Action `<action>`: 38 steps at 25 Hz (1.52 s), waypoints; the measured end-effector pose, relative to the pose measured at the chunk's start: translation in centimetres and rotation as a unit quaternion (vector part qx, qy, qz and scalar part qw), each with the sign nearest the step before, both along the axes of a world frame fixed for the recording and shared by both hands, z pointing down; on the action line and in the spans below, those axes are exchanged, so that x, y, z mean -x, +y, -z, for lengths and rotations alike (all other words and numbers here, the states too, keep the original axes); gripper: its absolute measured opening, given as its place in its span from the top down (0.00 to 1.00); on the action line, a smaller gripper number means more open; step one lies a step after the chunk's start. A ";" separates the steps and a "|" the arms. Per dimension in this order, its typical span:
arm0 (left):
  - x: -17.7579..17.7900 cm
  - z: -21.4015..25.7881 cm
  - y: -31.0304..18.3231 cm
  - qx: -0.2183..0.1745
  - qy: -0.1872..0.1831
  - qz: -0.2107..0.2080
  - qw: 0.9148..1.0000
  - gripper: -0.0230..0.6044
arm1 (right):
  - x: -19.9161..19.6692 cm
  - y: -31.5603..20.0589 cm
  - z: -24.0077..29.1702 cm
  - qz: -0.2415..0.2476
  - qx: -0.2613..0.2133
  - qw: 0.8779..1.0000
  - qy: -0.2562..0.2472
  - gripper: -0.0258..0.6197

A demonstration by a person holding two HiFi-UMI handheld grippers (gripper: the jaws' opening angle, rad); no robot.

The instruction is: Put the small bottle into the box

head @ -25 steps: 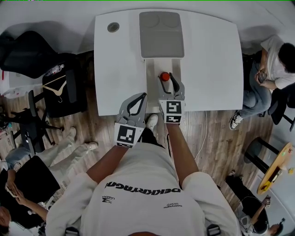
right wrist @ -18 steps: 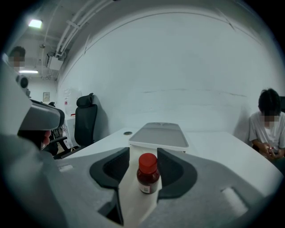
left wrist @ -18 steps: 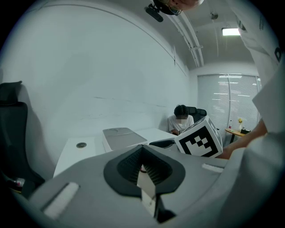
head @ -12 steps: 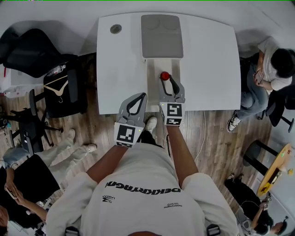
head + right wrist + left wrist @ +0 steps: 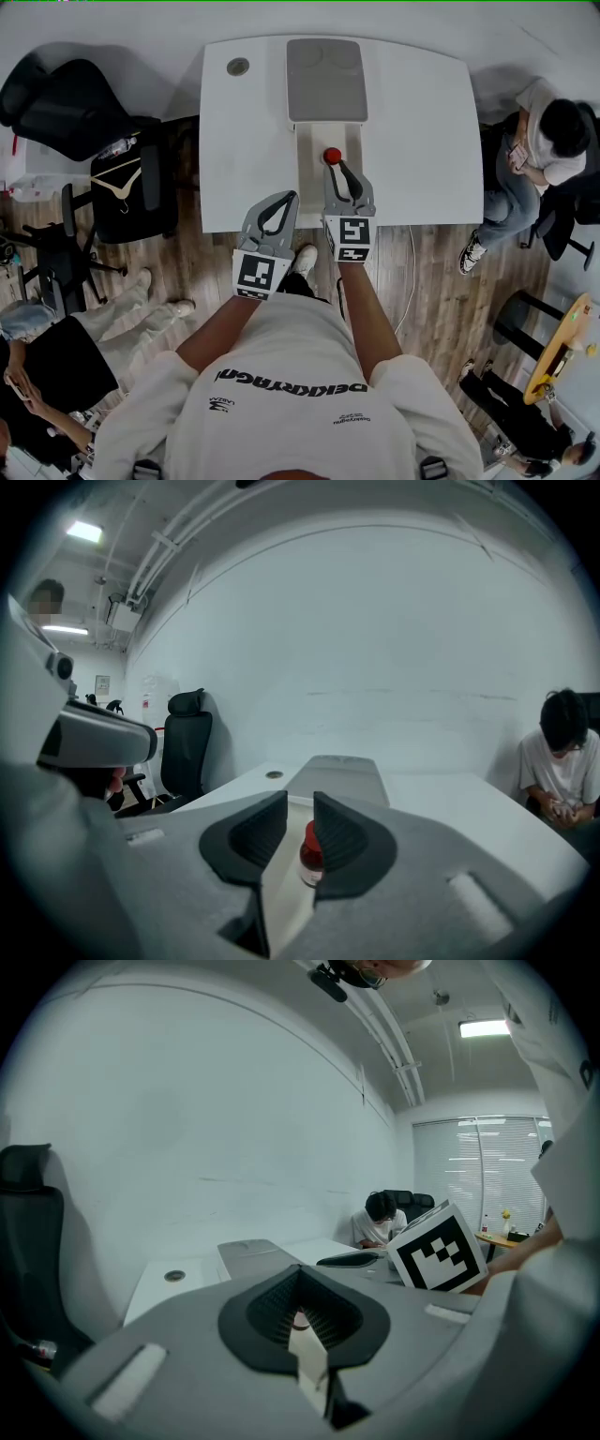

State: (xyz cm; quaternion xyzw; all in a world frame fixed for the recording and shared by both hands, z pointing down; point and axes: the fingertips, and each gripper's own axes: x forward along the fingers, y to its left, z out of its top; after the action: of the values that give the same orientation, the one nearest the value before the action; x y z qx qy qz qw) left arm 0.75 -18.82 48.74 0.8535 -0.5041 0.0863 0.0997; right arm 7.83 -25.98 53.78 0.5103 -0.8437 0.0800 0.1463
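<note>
A black office chair (image 5: 56, 108) stands on the wooden floor at the far left, well apart from the white table (image 5: 422, 122); a round grommet (image 5: 238, 67) sits in the table's far left corner. The left tongs (image 5: 294, 194) hang over the table's near edge, just left of the middle; their jaws are together at the tips, the dark pads bowing round an open loop with nothing in it. The grey box (image 5: 326, 80) lies at the far middle of the table, and a pale panel (image 5: 314, 192) runs from it toward the person. The small bottle (image 5: 332, 156), red-capped, stands upright on that panel, in front of the grey box and not inside it. The right tongs (image 5: 336, 169) lie over the panel just behind the bottle; their jaws are slightly apart, and in the right gripper view the bottle (image 5: 310, 850) shows in the gap beyond the tips, close against the right jaw, with clear space on the left jaw's side. A seated person (image 5: 544, 141) is beside the table's right end.
</note>
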 end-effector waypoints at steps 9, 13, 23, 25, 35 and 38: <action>-0.5 1.0 0.7 -0.009 0.001 0.001 1.000 0.95 | -0.5 1.6 2.1 0.003 -0.014 1.000 -0.010 0.89; -0.6 1.3 1.0 -0.013 -0.002 0.002 1.000 0.95 | -0.8 2.4 3.0 0.004 -0.023 1.000 -0.014 0.94; -0.1 2.5 1.3 -0.025 -0.009 0.010 1.000 0.95 | -0.6 3.9 5.0 0.017 -0.034 0.999 -0.029 0.96; -0.2 2.6 1.6 -0.026 -0.010 0.008 1.000 0.95 | -0.7 4.4 5.3 0.016 -0.034 0.999 -0.036 0.96; -0.7 3.6 2.3 -0.037 -0.007 0.003 0.999 0.95 | -0.6 6.4 7.1 0.022 -0.046 0.997 -0.053 0.96; -0.7 3.9 2.5 -0.039 -0.007 0.003 0.999 0.95 | -0.6 6.9 7.7 0.024 -0.050 0.997 -0.057 0.97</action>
State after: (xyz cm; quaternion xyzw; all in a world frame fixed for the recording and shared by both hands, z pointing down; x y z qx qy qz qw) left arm 1.48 -16.34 44.86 0.8547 -0.5103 0.0717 0.0630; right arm 8.46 -19.11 46.08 0.4912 -0.8656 0.0633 0.0741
